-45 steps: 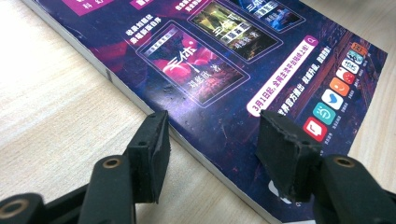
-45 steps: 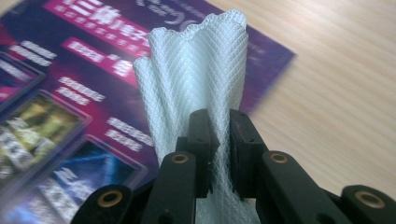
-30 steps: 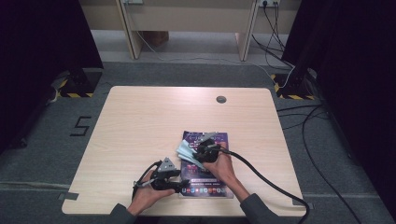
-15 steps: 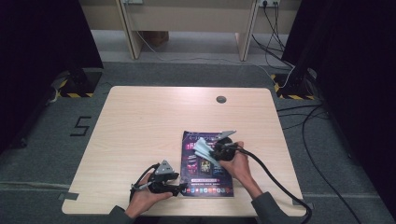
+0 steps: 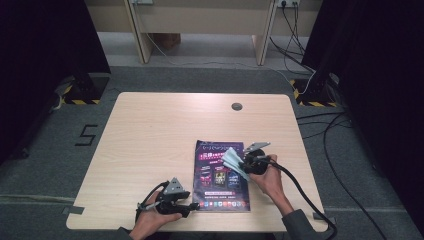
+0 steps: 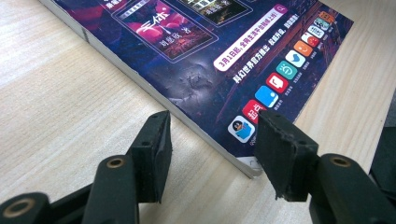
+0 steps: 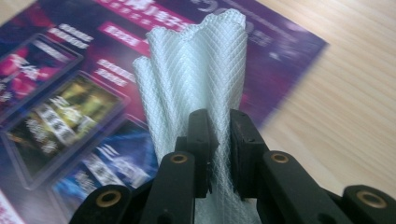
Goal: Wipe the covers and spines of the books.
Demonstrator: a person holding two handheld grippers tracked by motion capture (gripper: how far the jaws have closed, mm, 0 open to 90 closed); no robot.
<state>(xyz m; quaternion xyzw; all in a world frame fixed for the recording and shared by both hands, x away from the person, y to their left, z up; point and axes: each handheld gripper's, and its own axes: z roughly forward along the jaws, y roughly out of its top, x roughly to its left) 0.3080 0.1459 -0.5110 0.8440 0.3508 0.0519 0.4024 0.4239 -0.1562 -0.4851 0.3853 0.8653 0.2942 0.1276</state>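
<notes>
Rightward across the magazine (image 5: 220, 175) went the right gripper (image 5: 239, 162), fingers clamping white cloth (image 7: 196, 88); left gripper (image 6: 210, 140) released.

the magazine (image 5: 222, 175) lies flat on the table (image 5: 150, 130), toward the near edge and right of the middle. the left gripper (image 5: 186, 207) sits at the magazine's near left corner, its jaws straddling that corner in the left gripper view. the right gripper (image 5: 239, 165) is over the magazine's right edge, with the cloth (image 5: 233, 162) clamped between its jaws above the cover. the cable grommet (image 5: 236, 106) lies behind the magazine, near the table's far edge.
</notes>
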